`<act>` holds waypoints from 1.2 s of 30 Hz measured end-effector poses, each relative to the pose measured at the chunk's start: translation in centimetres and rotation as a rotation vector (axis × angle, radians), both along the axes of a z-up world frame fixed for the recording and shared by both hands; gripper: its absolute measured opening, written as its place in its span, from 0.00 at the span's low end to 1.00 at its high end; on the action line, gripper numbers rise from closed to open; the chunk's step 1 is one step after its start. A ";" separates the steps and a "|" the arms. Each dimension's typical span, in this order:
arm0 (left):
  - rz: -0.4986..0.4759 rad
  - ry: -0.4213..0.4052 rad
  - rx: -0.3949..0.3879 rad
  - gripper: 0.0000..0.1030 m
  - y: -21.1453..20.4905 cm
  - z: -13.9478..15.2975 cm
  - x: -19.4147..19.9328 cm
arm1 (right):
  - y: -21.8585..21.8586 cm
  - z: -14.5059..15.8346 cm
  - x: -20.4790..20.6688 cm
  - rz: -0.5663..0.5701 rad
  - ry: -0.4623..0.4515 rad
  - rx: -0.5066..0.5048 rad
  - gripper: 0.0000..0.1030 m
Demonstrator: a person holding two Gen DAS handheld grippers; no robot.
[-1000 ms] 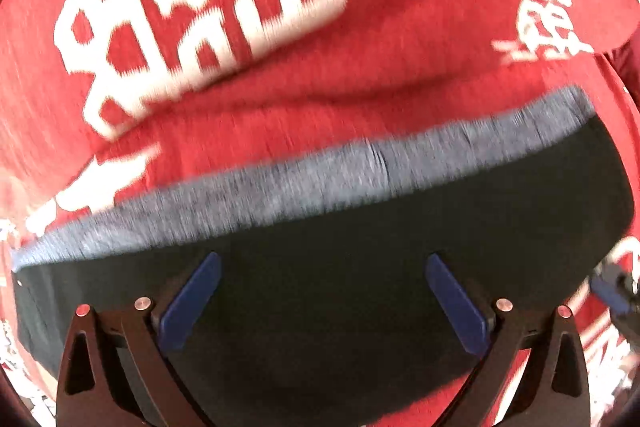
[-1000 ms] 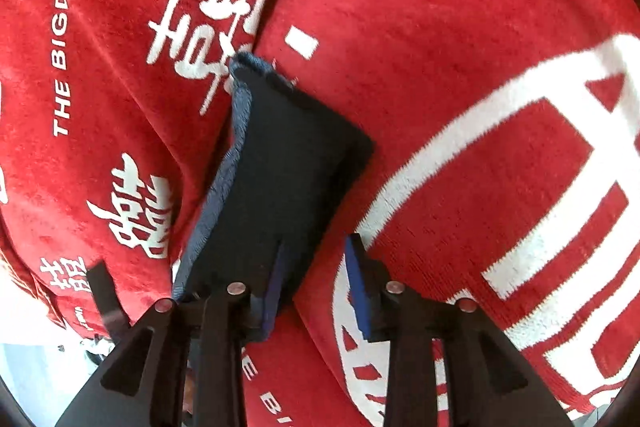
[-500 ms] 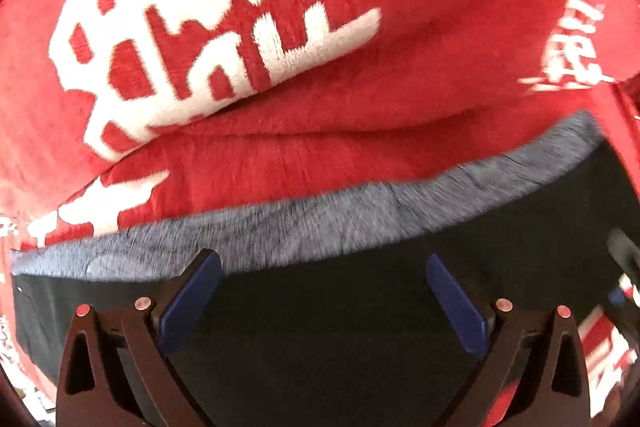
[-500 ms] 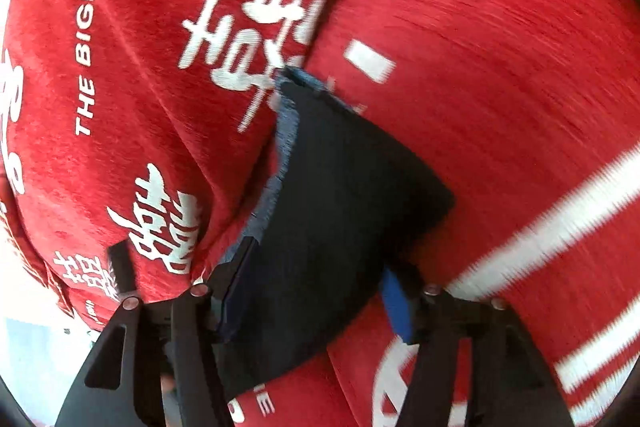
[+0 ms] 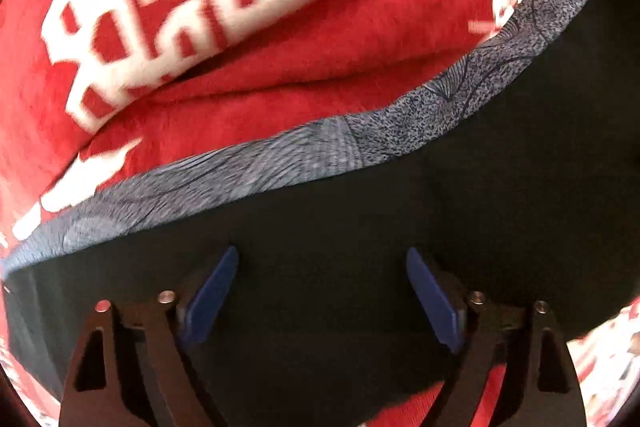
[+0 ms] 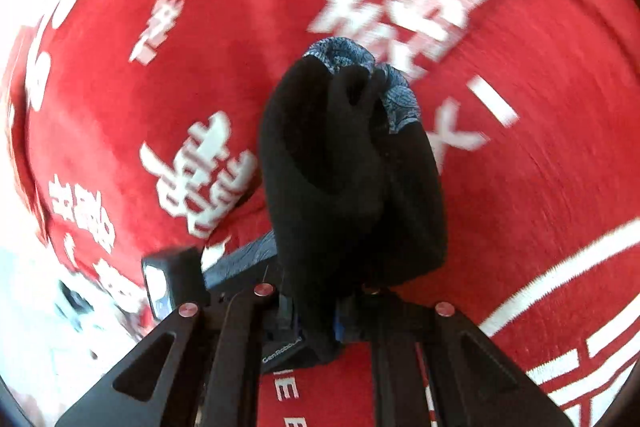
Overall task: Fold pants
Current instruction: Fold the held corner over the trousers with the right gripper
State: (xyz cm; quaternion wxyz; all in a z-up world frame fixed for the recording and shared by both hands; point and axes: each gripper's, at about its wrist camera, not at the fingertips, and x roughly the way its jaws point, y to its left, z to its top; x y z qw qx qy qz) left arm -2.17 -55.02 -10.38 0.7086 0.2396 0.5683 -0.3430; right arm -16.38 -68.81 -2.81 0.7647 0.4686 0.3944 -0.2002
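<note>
1. The pants (image 5: 440,227) are black, of a matte, smooth-looking fabric, with a grey-blue band (image 5: 280,163) along one edge that carries a fine speckled and fan-like line pattern.
2. They lie on a red plush blanket (image 5: 360,7), a fuzzy pile fabric printed with bold white characters and some white stripes; the blanket swells in soft rounded folds.
3. In the left wrist view the pants stretch across the lower half of the frame, the patterned band curving from the lower left up toward the upper right, where that end is raised off the blanket.
4. The left gripper (image 5: 320,291) points down over the black fabric. Its jaws stand apart and are closing; the blue pads (image 5: 212,295) are flat, tapered blades, with black cloth lying below the gap and no pinch visible.
5. The right gripper (image 6: 320,315) has its jaws pressed together, pinching a bunched end of the pants (image 6: 348,171).
6. That end stands out from the fingers as a rounded, puckered bundle, with the patterned band showing at its tip.
7. The blanket behind is motion-blurred.
</note>
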 end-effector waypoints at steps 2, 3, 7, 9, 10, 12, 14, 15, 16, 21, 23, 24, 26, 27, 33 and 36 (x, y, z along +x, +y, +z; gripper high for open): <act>0.045 0.022 -0.064 0.84 3.2 1.8 1.4 | 1.6 1.9 1.7 0.067 0.026 -0.072 0.12; 0.053 0.014 -0.082 0.84 4.2 2.6 2.0 | 2.3 2.6 2.5 0.090 0.035 -0.099 0.12; 0.085 -0.031 -0.095 0.84 9.6 5.0 5.2 | 7.2 5.2 6.4 0.214 0.091 -0.228 0.13; 0.125 -0.049 -0.073 0.84 13.2 5.6 7.3 | 10.4 5.5 8.4 0.276 0.122 -0.283 0.13; 0.151 -0.058 -0.059 0.84 16.0 5.8 8.4 | 11.5 5.5 9.1 0.297 0.135 -0.298 0.13; 0.212 -0.081 -0.028 0.84 20.4 6.2 10.6 | 15.4 4.6 11.6 0.364 0.178 -0.336 0.14; 0.244 -0.094 0.007 0.84 26.1 5.7 11.8 | 19.8 2.5 14.0 0.438 0.232 -0.369 0.17; 0.260 -0.096 0.040 0.84 28.2 5.3 12.8 | 21.2 1.4 14.8 0.467 0.254 -0.380 0.20; 0.268 -0.094 0.053 0.84 30.1 4.6 13.0 | 23.2 0.0 15.9 0.509 0.290 -0.395 0.25; 0.314 -0.044 0.046 0.84 32.4 2.7 13.4 | 32.5 -4.9 19.4 0.722 0.608 -0.658 0.37; 0.347 0.018 0.018 0.84 33.3 2.4 14.0 | 34.2 -3.5 19.3 0.746 0.606 -0.690 0.40; 0.353 0.043 0.002 0.84 33.5 2.5 14.1 | 34.7 -2.1 18.9 0.750 0.568 -0.661 0.44; 0.343 0.091 -0.047 0.84 33.0 3.2 13.7 | 34.0 0.2 18.1 0.715 0.483 -0.538 0.49; 0.322 0.118 -0.073 0.84 32.3 3.3 13.5 | 32.4 1.2 17.4 0.635 0.419 -0.408 0.49; 0.088 0.122 -0.045 0.84 27.4 1.3 9.2 | 21.9 -1.8 10.4 0.075 0.131 0.295 0.49; 0.072 0.118 0.012 0.84 26.9 -0.3 7.9 | 20.9 -3.8 9.4 0.014 0.089 0.401 0.49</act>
